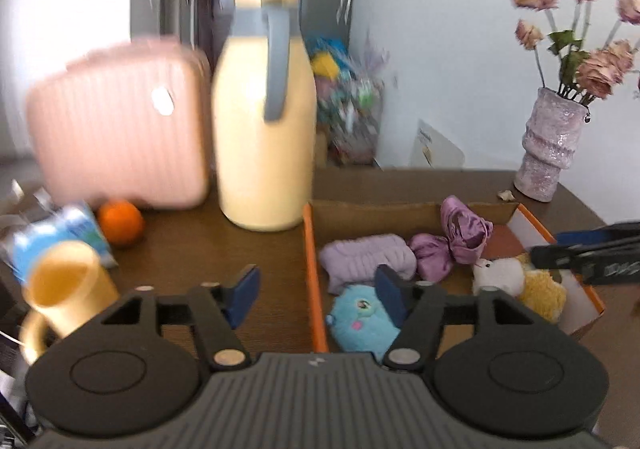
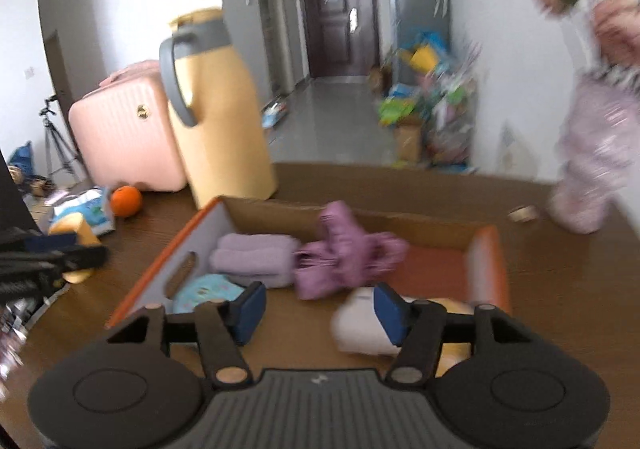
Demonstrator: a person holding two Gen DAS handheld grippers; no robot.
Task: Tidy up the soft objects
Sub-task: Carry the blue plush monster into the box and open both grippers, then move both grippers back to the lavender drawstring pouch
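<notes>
An orange cardboard box (image 1: 310,269) on the brown table holds the soft things: a rolled lilac towel (image 1: 366,259), a purple satin cloth (image 1: 464,235), a blue plush (image 1: 362,323) and a white and yellow plush (image 1: 516,281). My left gripper (image 1: 319,297) hovers open over the box's left wall, with nothing between its fingers. My right gripper (image 2: 320,311) is open too, above the box's (image 2: 486,261) near side, with the white plush (image 2: 356,323) under its right finger. The towel (image 2: 252,257), purple cloth (image 2: 344,253) and blue plush (image 2: 208,291) lie beyond it. Each gripper shows at the edge of the other's view.
A tall yellow thermos jug (image 1: 264,129) and a pink ribbed case (image 1: 120,129) stand behind the box's left side. An orange (image 1: 120,223), a blue packet (image 1: 60,233) and a yellow mug (image 1: 66,289) sit at the left. A vase of dried roses (image 1: 550,145) stands at the back right.
</notes>
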